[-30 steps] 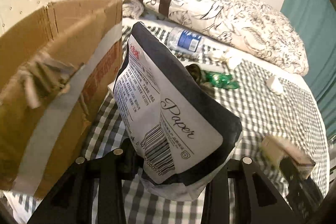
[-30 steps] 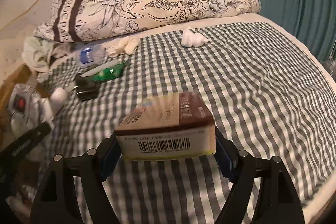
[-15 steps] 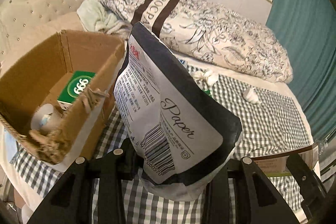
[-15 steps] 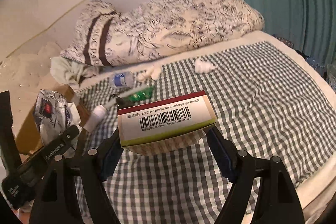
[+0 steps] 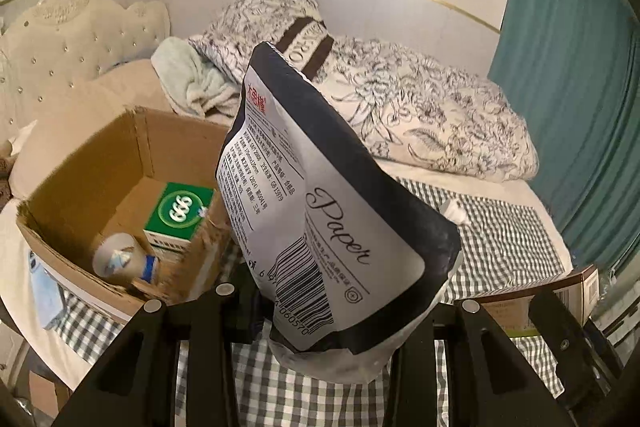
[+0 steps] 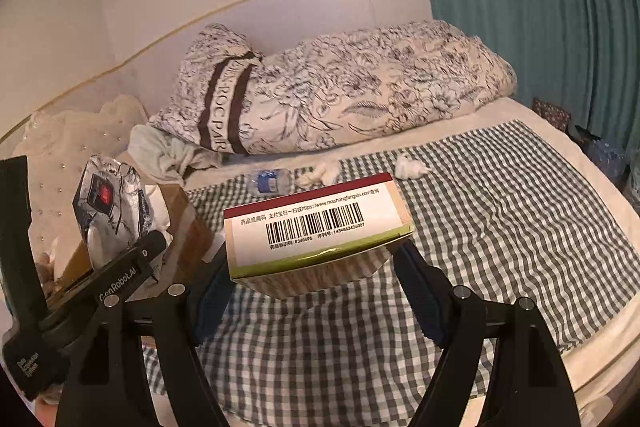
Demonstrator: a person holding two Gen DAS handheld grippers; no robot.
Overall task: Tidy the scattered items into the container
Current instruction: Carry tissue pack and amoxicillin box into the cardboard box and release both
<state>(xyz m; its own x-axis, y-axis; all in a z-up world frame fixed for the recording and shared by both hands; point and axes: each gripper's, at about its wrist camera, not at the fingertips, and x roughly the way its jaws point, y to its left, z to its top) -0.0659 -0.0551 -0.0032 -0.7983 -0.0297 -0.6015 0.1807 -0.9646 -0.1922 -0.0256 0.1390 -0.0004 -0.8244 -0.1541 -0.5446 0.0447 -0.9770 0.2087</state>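
Observation:
My left gripper (image 5: 332, 311) is shut on a black-and-white tissue pack (image 5: 320, 227) marked "Paper", held above the bed just right of the open cardboard box (image 5: 80, 163). The box holds a green "666" carton (image 5: 180, 213) and a small white bottle (image 5: 120, 259). My right gripper (image 6: 316, 279) is shut on a medicine box (image 6: 316, 227) with a barcode, raised over the checked sheet (image 6: 500, 211). In the right wrist view the left gripper (image 6: 120, 267) and its pack (image 6: 108, 203) show at the left. A water bottle (image 6: 270, 181) and crumpled tissues (image 6: 408, 167) lie on the bed.
A floral pillow (image 6: 340, 91) and a pale green cloth (image 5: 188, 83) lie at the head of the bed. A teal curtain (image 6: 540, 7) hangs at the right. A tufted headboard (image 5: 72, 31) stands behind the box. Another crumpled tissue (image 6: 324, 171) lies by the bottle.
Both grippers have risen with their loads. The left one now looks down into the open box, and the right one has lifted the medicine box off the sheet.

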